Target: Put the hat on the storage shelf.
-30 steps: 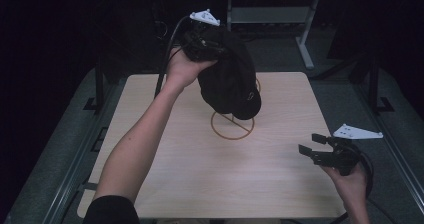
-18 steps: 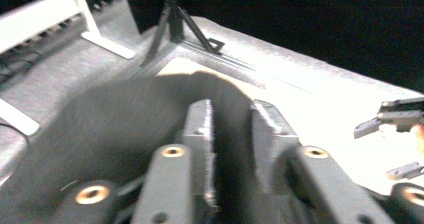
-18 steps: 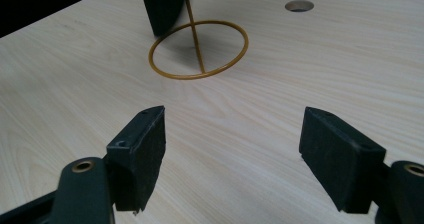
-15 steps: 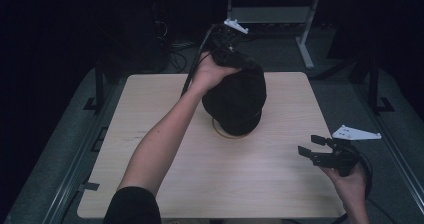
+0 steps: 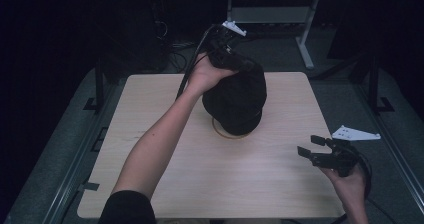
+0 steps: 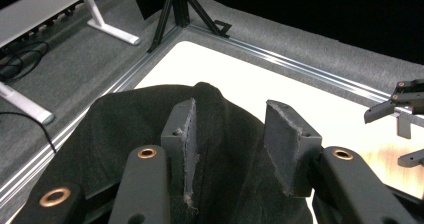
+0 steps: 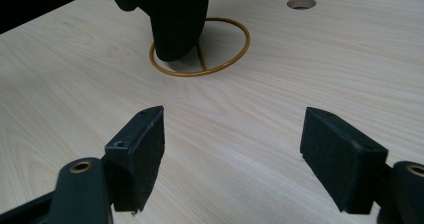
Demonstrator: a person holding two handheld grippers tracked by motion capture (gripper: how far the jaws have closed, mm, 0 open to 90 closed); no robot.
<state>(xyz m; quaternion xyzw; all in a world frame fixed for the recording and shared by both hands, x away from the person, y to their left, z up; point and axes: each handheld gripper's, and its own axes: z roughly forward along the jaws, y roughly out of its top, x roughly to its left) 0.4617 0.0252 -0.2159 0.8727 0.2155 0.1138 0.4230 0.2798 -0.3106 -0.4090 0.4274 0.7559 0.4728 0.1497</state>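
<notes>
A black cap [image 5: 235, 101] hangs upright over a gold wire stand whose ring [image 5: 220, 132] rests on the table's middle. My left gripper [image 5: 246, 65] is at the cap's top. In the left gripper view its jaws [image 6: 230, 129] stand apart, and a fold of the cap [image 6: 125, 134] rises between them against the left pad [image 6: 186, 134]. My right gripper [image 5: 307, 145] hovers open near the table's front right with nothing between its jaws [image 7: 232, 134], facing the cap [image 7: 175, 14] and the ring [image 7: 200, 74].
The light wooden table [image 5: 150, 109] has a round hole [image 7: 301, 3] toward its far side. Grey carpet and metal rails surround it. A white desk frame [image 5: 305, 34] and a black tripod [image 6: 175, 9] stand beyond the far edge.
My left hand has carried the cap rightward and down over the stand, so the cap now covers most of the ring. The right gripper has stayed in place.
</notes>
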